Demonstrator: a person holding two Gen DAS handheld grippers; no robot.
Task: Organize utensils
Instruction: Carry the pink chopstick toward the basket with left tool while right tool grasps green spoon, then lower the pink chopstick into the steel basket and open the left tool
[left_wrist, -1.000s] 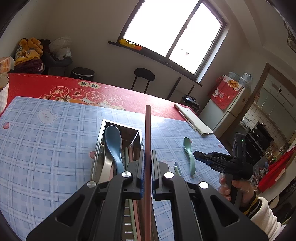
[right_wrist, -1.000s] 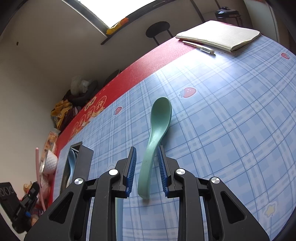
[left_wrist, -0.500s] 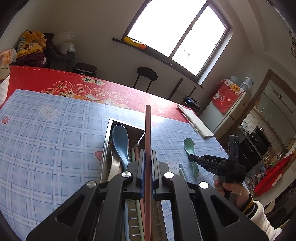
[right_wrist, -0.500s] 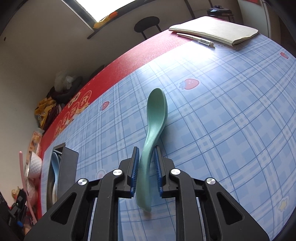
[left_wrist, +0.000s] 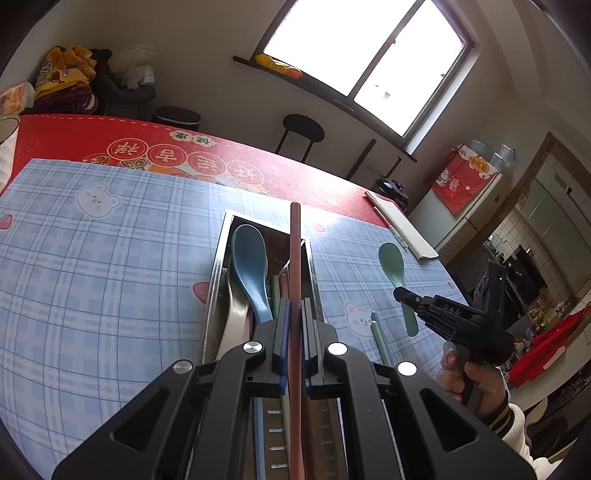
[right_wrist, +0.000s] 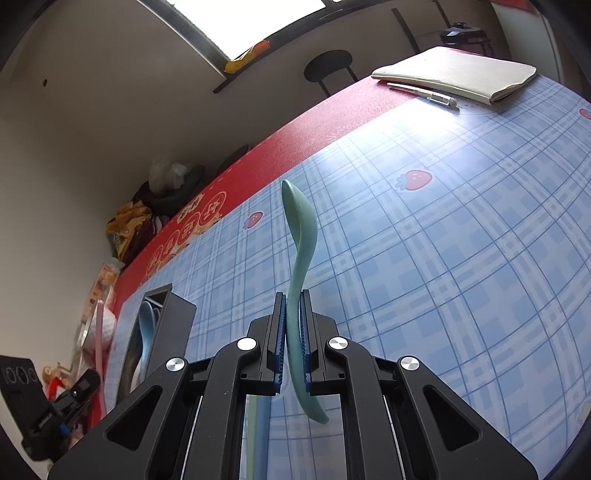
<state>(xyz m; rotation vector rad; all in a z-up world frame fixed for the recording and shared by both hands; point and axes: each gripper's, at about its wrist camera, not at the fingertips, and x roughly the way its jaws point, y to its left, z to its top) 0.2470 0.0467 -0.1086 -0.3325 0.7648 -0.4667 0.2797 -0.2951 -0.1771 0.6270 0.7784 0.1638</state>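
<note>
Clamping a reddish-brown chopstick (left_wrist: 295, 266) between its fingers, the left gripper (left_wrist: 294, 343) hung over the metal utensil tray (left_wrist: 218, 273), with the stick running lengthwise along the tray, probably so that it could drop in parallel to the pieces already there. Inside the tray lay a blue spoon (left_wrist: 251, 269), beside it a pale spoon (left_wrist: 232, 317) and some slim sticks, all pointing the same way, which suggested the sorting was well under way. To the right, the right gripper (right_wrist: 294, 345) had just been closing, and its blue pads (right_wrist: 305, 339) were now pressed against the handle of the green spoon (right_wrist: 301, 243). That spoon stood on edge between the fingers, gripped about midway along the handle, its bowl reaching out ahead over the blue checked cloth on the worktop (right_wrist: 461, 240) and its handle tip hanging behind the pads. Whether it had left the cloth could not be told. A grip at mid-handle would likely keep it balanced for the carry to the tray. One pale green stick (left_wrist: 380, 343) lay loose on the cloth near the person's hand (left_wrist: 476, 380), apparently not yet sorted. A notebook (right_wrist: 458, 74) and pen (right_wrist: 424, 94) rested well apart at the far edge, out of the way.
</note>
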